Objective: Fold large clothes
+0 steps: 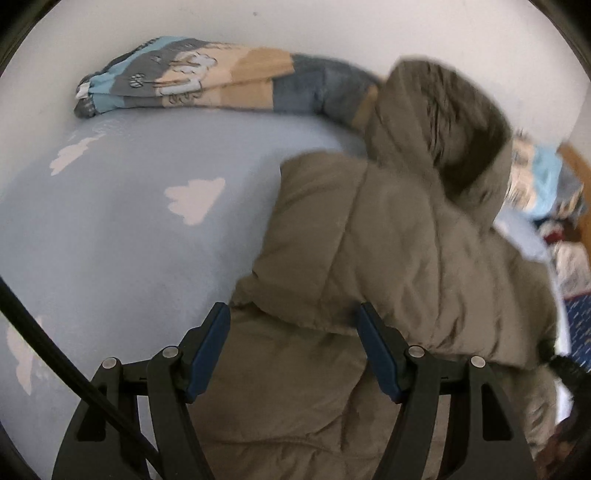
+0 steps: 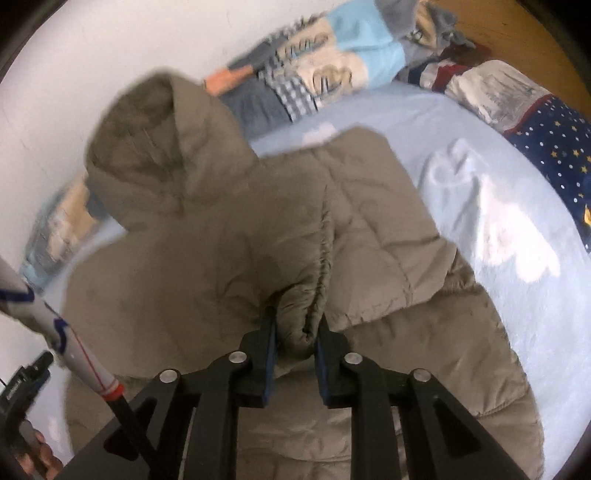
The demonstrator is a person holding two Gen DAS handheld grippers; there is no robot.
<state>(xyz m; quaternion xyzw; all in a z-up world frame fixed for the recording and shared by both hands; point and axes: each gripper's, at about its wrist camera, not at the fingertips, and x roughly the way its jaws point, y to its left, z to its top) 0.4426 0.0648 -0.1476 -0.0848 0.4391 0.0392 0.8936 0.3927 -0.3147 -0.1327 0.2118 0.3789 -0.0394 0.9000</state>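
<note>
Where the left wrist camera looks down, the left gripper point(image 1: 293, 349) hangs tilted steeply over the bed point(image 1: 122, 236), jaws spread wide. Olive padded coat point(image 1: 388, 258) lies on the pale blue sheet with white clouds; a fold of it sits in the gap between the jaws, pads not pressing it. Hood point(image 1: 443, 140) points toward the white wall point(image 1: 332, 26), opening upward. Folded patterned blanket point(image 1: 192, 77) lies along the wall behind the coat. Black cable point(image 1: 55, 354) crosses the lower left corner. More bedding at the right edge, blurred.

Right wrist view: right gripper point(image 2: 295, 332) angled down over the coat point(image 2: 207, 251), jaws pressed close, pinching a puckered seam ridge of the coat between the blue pads. Fabric is bunched up into the grip. Hood point(image 2: 147, 140) lies upper left, toward the wall. Bed point(image 2: 498, 206) shows bare to the right; a star-print pillow point(image 2: 554, 147) sits at its far edge. At lower left, the person's hand point(image 2: 37, 454) grips the other tool's handle; a patterned sleeve point(image 2: 44, 314) runs above it.
</note>
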